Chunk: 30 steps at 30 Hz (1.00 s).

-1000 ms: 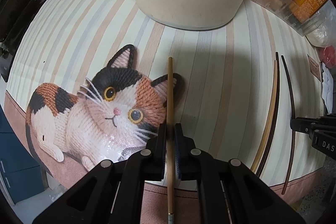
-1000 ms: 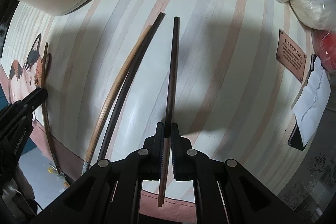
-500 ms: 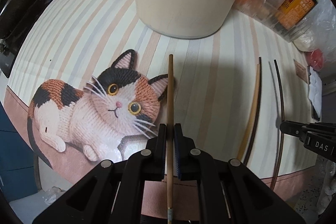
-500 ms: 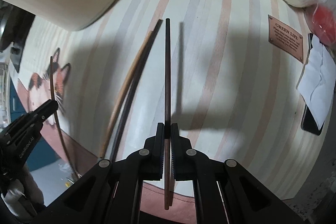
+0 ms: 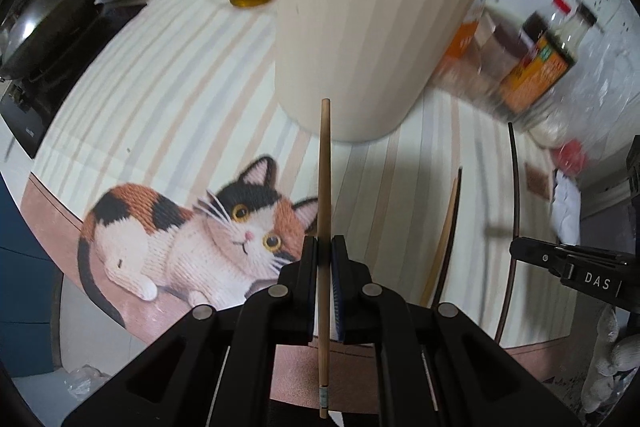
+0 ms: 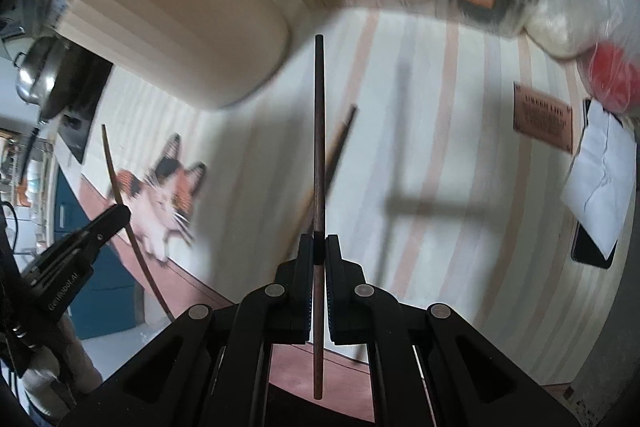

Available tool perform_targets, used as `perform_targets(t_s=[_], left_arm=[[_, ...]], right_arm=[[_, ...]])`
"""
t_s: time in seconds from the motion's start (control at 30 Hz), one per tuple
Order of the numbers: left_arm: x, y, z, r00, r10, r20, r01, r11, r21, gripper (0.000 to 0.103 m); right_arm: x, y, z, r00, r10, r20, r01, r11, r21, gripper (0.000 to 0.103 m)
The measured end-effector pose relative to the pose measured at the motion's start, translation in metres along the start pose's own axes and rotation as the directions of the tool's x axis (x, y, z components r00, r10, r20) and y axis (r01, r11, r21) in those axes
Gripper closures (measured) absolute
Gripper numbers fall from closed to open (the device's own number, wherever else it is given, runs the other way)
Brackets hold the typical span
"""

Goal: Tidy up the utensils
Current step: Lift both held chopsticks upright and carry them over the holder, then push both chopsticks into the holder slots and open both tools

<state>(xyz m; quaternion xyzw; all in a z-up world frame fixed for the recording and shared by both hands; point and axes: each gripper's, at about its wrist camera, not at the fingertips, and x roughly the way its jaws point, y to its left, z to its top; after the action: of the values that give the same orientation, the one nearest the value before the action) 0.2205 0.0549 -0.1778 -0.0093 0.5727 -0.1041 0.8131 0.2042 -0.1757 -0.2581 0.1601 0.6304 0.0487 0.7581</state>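
Left gripper (image 5: 324,247) is clamped on a light wooden chopstick (image 5: 325,167), right gripper (image 6: 319,247) on a dark chopstick (image 6: 319,131); both sticks are off the mat, short of the beige holder (image 5: 372,39). Two more chopsticks (image 5: 448,227) lie right of the holder. Risks: thin sticks pivoting in the pads, or tips clipping the holder's rim and tipping it.

- My right gripper (image 6: 319,251) is clamped on a dark chopstick (image 6: 319,131), its tip near the holder (image 6: 180,27).
- Two more chopsticks (image 6: 340,143) lie crossed on the mat (image 6: 460,147), right of the holder.
- I see the left gripper (image 6: 80,251) below the holder, gripping a brown chopstick (image 6: 120,195).
- Right of the holder sit a plaque (image 6: 544,121) and paper (image 6: 600,175).
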Motion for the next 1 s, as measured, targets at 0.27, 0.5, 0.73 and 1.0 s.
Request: perform_targets(t_s=[0.27, 0.5, 0.73, 1.0], left_arm=[[-0.046, 0.000, 0.027, 0.992, -0.019, 0.123, 0.024, 0.999, -0.038, 0.099], [-0.119, 0.006, 0.062, 0.956, -0.045, 0.291, 0.064, 0.996, -0.057, 0.099], [-0.176, -0.008, 0.119, 0.896, -0.082, 0.436, 0.097, 0.995, -0.011, 0.099], [-0.190, -0.037, 0.194, 0.841, -0.113, 0.530, 0.095, 0.994, 0.062, 0.099]], right_arm=[[-0.048, 0.020, 0.037, 0.991, 0.085, 0.105, -0.083, 0.996, -0.021, 0.098], [-0.108, 0.042, 0.070, 0.952, 0.169, 0.254, -0.165, 0.986, -0.035, 0.098], [-0.167, 0.065, 0.119, 0.882, 0.217, 0.418, -0.215, 0.975, -0.052, 0.098], [-0.209, 0.083, 0.171, 0.790, 0.169, 0.589, -0.185, 0.982, -0.034, 0.098]])
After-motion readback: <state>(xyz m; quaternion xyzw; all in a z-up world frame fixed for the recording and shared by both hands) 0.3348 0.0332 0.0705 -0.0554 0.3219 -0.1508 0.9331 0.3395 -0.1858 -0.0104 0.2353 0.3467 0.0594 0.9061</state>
